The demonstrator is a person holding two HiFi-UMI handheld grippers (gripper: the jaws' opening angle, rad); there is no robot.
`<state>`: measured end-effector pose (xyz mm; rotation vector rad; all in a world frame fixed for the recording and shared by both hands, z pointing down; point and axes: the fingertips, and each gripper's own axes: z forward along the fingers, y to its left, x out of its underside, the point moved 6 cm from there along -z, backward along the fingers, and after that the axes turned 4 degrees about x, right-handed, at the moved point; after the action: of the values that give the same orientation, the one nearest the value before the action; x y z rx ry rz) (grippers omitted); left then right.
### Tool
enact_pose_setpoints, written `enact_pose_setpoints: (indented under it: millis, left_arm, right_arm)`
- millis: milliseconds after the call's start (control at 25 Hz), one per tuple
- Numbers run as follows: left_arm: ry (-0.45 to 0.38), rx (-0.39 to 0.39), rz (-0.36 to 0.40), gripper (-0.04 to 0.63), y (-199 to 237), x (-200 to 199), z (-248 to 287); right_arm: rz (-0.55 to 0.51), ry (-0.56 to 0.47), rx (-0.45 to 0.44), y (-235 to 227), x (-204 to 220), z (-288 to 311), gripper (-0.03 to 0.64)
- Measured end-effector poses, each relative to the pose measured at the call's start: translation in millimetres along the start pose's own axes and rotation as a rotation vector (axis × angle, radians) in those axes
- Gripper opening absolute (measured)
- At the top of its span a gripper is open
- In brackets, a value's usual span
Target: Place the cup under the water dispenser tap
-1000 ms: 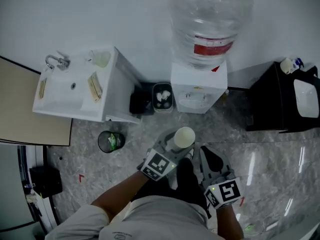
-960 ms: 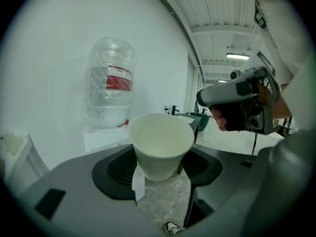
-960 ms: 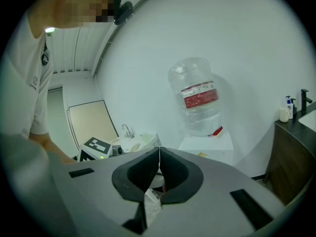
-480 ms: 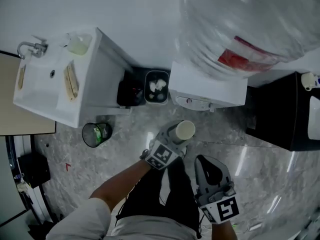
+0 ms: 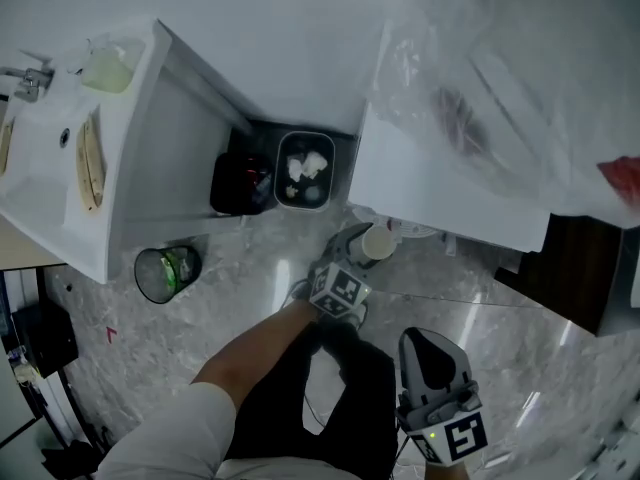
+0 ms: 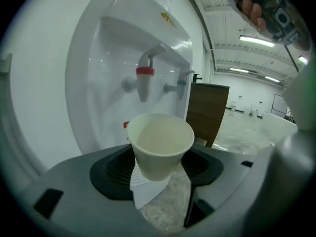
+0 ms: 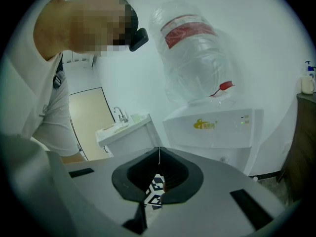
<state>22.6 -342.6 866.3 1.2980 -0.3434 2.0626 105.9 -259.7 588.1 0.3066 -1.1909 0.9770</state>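
Observation:
A white paper cup (image 6: 161,141) stands upright between the dark pads of my left gripper (image 6: 158,176), which is shut on it. Just ahead of and above it is the white water dispenser (image 6: 106,58), with a red tap (image 6: 144,81) and a greenish tap (image 6: 180,84). The cup sits below the level of the taps, slightly nearer than them. In the head view the cup (image 5: 379,240) is at the dispenser's (image 5: 440,183) front, under the big bottle (image 5: 520,78). My right gripper (image 5: 428,340) hangs back, shut and empty, its jaws touching.
A sink cabinet (image 5: 85,138) stands left of the dispenser. Between them sit a black bin (image 5: 241,183) and a bin holding white scraps (image 5: 304,168). A mesh wastebasket (image 5: 166,271) is on the marble floor. A dark cabinet (image 6: 207,107) is right of the dispenser.
Both grippers have sunk lower. The left one carried the cup forward to the dispenser's front. The head came closer, so the bottle fills more of the view.

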Motion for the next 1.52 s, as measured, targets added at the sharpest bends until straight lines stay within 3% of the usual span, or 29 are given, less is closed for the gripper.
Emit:
enact_pose_setpoints:
  millis: [520,680,960,1120,1280,1520]
  left_arm:
    - [0.045,-0.101,-0.024,0.281,26,52,65]
    - [0.054,-0.105,-0.023,0.283,29,56,71]
    - [0.053,-0.085,-0.059,0.345,28,50,61]
    - [0.079,-0.093,-0.095,0.345,18,49,34]
    - [0.115,-0.075,-0.129,0.345,-10,32,-27]
    - [0.028,-0.012,-0.142,0.344,-50,-74,-147]
  right_arm:
    - [-0.018,0.065,-0.029,-14,25,19,0.017]
    - [-0.022,0.073,-0.042,-15,25,20,0.017]
    - [-0.011,0.082,-0.093,-4,16,20,0.017]
    - [0.01,0.108,-0.109,5,12,13,0.017]
    - [0.021,0.106,-0.082,19,-7,7,0.017]
    - [0.006,0.09,0.0,43,-54,-20,0.017]
